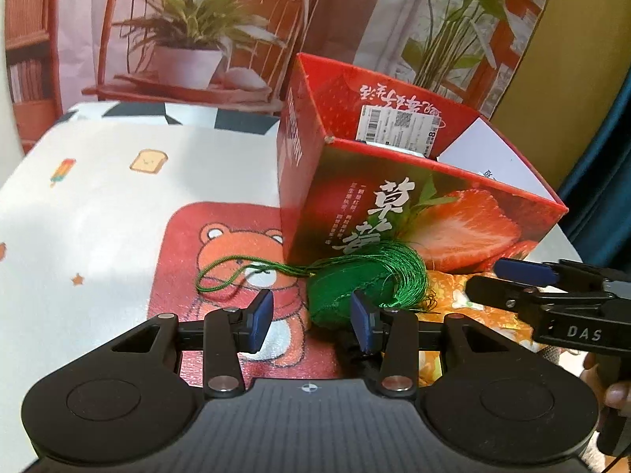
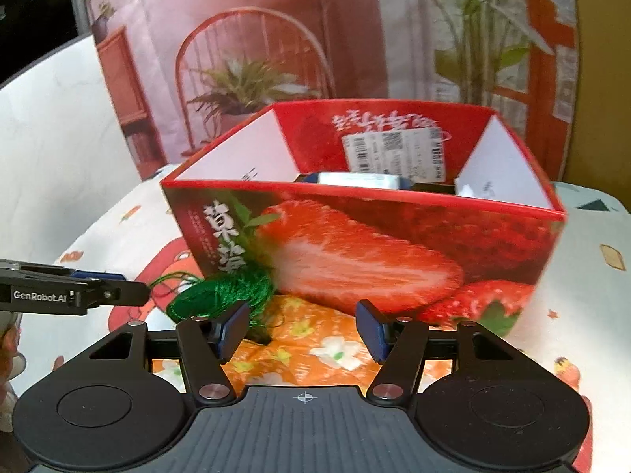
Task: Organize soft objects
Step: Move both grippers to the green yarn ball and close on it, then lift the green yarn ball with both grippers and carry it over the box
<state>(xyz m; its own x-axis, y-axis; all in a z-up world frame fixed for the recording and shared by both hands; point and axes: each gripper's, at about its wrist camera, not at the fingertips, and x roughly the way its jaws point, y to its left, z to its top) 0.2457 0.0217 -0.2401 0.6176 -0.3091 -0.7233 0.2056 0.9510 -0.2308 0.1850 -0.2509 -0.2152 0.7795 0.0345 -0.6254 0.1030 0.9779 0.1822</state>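
A green tasselled pouch with a cord loop (image 1: pixel 355 283) lies on the table against the front of a red strawberry box (image 1: pixel 426 213). My left gripper (image 1: pixel 311 321) is open, its right pad at the pouch's near edge, holding nothing. My right gripper (image 2: pixel 301 329) is open and empty above an orange flowered cloth (image 2: pixel 315 347); it also shows at the right in the left wrist view (image 1: pixel 512 280). The pouch (image 2: pixel 224 291) sits left of the right gripper, before the box (image 2: pixel 374 244). The box holds a white packet (image 2: pixel 355 179).
A red bear-print cloth (image 1: pixel 236 268) lies under the left gripper on a white patterned tablecloth (image 1: pixel 98 205). A printed backdrop with a chair and plants (image 1: pixel 197 39) stands behind the table. The left gripper enters the right wrist view at the left (image 2: pixel 79 291).
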